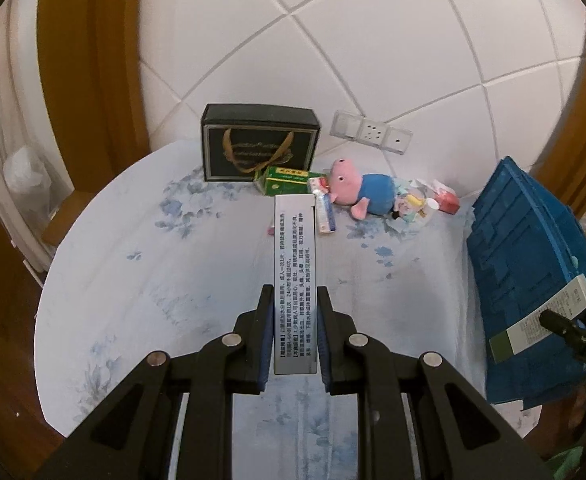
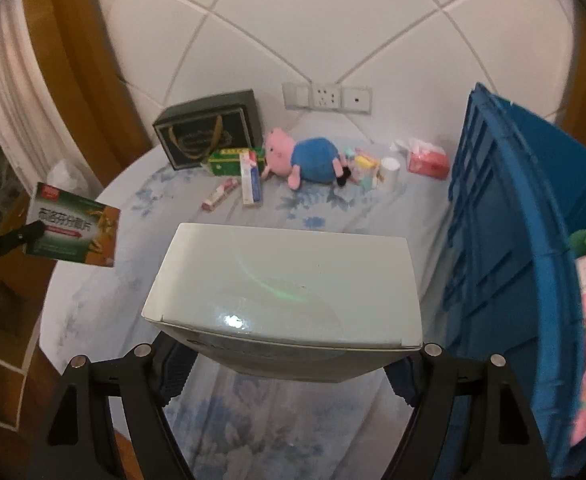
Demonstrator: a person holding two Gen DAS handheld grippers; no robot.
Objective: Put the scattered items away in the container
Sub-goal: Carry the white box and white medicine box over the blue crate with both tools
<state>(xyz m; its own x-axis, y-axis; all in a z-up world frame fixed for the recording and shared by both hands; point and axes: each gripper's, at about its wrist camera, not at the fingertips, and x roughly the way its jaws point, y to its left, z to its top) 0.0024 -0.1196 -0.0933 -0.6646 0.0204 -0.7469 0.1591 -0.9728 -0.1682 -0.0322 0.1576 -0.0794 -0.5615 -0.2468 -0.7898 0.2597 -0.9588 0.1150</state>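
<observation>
**Two boxes held aloft, crate waiting on the right**

The left gripper [image 1: 295, 334] pinches a slim medicine box [image 1: 295, 272] edge-on; the right gripper [image 2: 289, 364] clamps a wide white box [image 2: 285, 280] between its spread jaws. Both hang above the floral bedsheet [image 1: 153, 280]. The blue crate [image 2: 505, 216] stands just right. This looks like the carry step: next, swing each box over the rim and release. The pig plush [image 1: 359, 192] waits far back.

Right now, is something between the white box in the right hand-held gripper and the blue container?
Nothing visible. The right hand-held gripper holds the white box beside the blue container; only bare bedsheet lies between them.
</observation>
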